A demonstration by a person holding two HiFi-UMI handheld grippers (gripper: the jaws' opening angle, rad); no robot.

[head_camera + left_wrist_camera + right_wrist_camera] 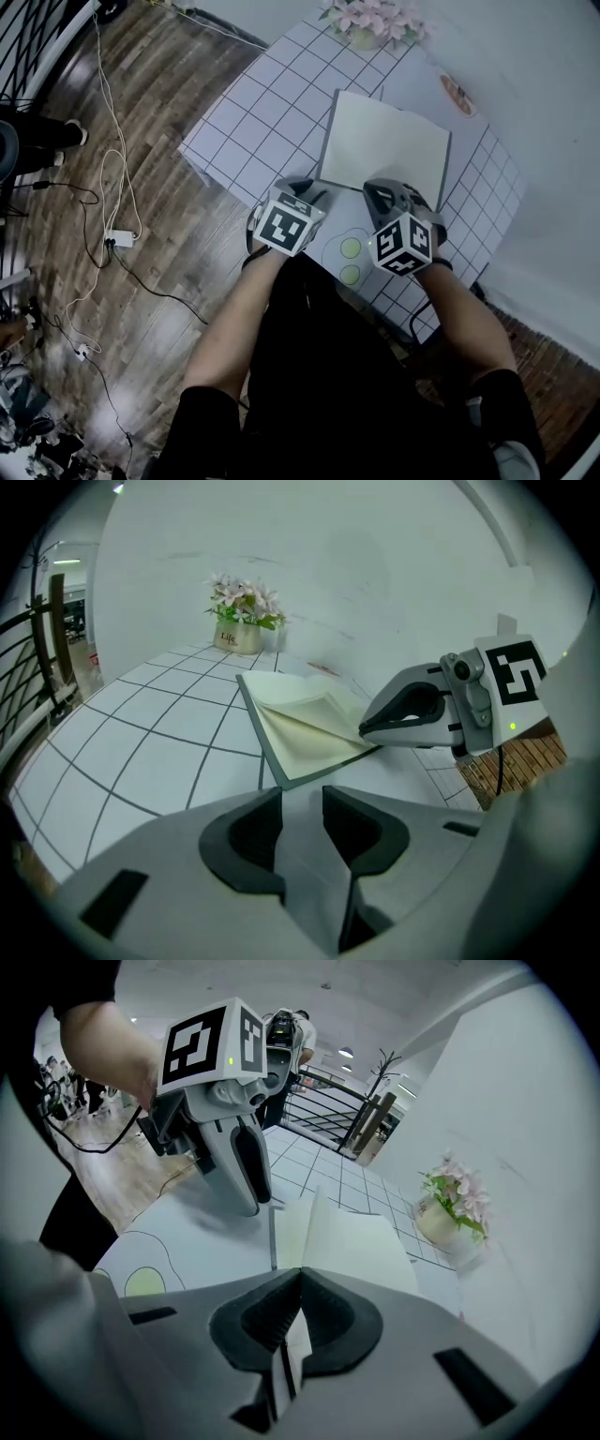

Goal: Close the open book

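While the open book [384,141] lies on the checked desk [253,103], the right hand-held gripper [298,1288] pinches its lifted page [323,1232]. The left hand-held gripper [302,803], jaws spread with nothing between them, is just beside the book's near edge.

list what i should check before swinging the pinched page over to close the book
1. Grip: right hand-held gripper shut on the page: ok.
2. Lift: page edge raised off the book, as the left gripper view shows: ok.
3. Other hand: left hand-held gripper open, empty and short of the book: ok.
4. Room: flower pot stands apart from the book's far edge: ok.
5. Count: one sheet pinched or several: cannot tell.
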